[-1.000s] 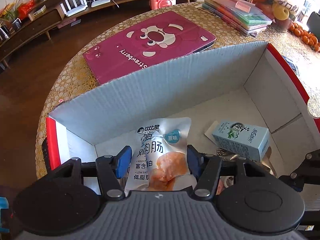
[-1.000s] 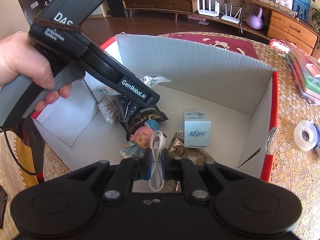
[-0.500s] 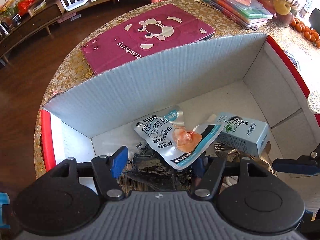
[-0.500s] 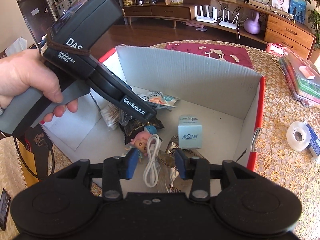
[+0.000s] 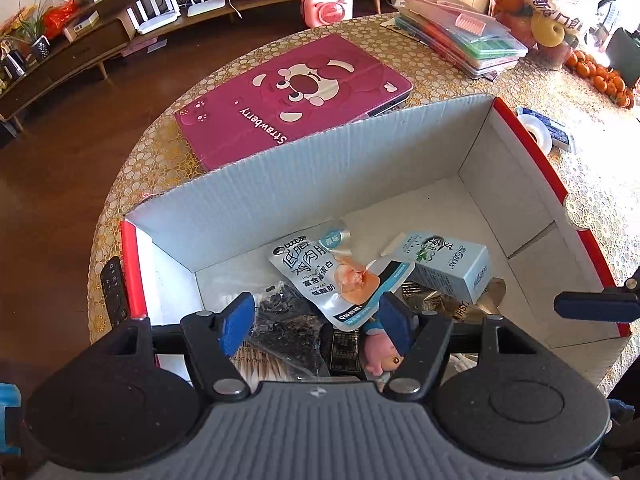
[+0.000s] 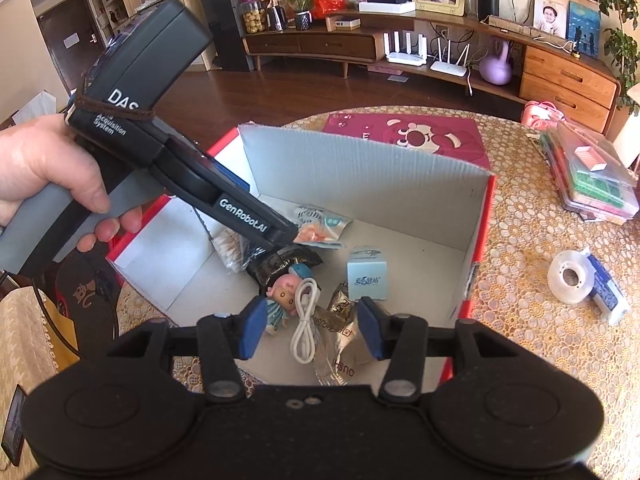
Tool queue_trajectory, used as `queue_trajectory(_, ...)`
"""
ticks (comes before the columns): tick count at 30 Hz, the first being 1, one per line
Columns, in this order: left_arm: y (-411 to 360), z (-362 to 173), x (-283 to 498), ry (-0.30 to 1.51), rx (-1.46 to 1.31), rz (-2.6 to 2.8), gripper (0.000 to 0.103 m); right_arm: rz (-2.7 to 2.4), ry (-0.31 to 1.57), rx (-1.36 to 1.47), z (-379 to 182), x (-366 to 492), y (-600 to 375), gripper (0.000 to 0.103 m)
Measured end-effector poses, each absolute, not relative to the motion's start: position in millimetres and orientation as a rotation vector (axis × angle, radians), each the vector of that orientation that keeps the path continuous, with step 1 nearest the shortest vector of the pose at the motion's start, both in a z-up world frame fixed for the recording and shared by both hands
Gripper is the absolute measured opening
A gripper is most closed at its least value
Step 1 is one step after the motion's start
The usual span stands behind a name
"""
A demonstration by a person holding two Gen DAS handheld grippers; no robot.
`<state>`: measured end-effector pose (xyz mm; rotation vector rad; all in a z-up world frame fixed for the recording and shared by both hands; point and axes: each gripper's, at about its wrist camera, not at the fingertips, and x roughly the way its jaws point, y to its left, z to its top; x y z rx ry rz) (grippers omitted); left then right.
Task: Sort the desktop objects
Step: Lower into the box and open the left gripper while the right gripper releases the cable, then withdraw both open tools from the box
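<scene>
Both tools over the red-edged carton (image 5: 532, 148) on the round table (image 6: 532, 240); contents piled toward its near-left corner. Risk, judged: left gripper (image 5: 316, 320) sits low inside, right above the heap; lifting out carelessly could snag the chicken-sausage pouch (image 5: 320, 268), which lies loose atop the dark snack bag (image 5: 288, 320) and leans on the pale blue box (image 5: 452, 264). Right gripper (image 6: 312, 330) hangs over the white cable (image 6: 306, 320); its loop could catch a pad. Doll (image 6: 286, 292) and foil packets (image 6: 340, 344) crowd the near wall, so more drops may spill or bury things. Tape roll (image 6: 570, 276) w/ dispenser still out on the table, off the carton's right wall. Jaws: left spread wide, empty, touching nothing I can confirm; right likewise wide apart, nothing held.
</scene>
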<state>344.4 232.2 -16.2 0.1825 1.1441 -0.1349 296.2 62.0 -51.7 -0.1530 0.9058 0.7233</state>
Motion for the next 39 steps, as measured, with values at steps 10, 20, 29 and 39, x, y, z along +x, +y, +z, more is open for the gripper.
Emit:
queue_trajectory(10, 231, 4, 318, 1.126, 0.172, -0.109, 0.068, 0.711, 0.848, -0.16, -26, 275, 42, 0.061)
queue_trajectory(20, 221, 24, 292, 1.1, 0.161, -0.114, 0.068, 0.676, 0.807, -0.158, -3, 256, 16, 0.064)
queue_trajectory(29, 208, 46, 268, 1.066, 0.174, -0.134, 0.068, 0.651, 0.784, -0.156, 8, 238, -6, 0.065)
queue_trajectory(39, 201, 53, 240, 1.07, 0.164, -0.143, 0.076, 0.652, 0.765, -0.153, 16, 221, -25, 0.065)
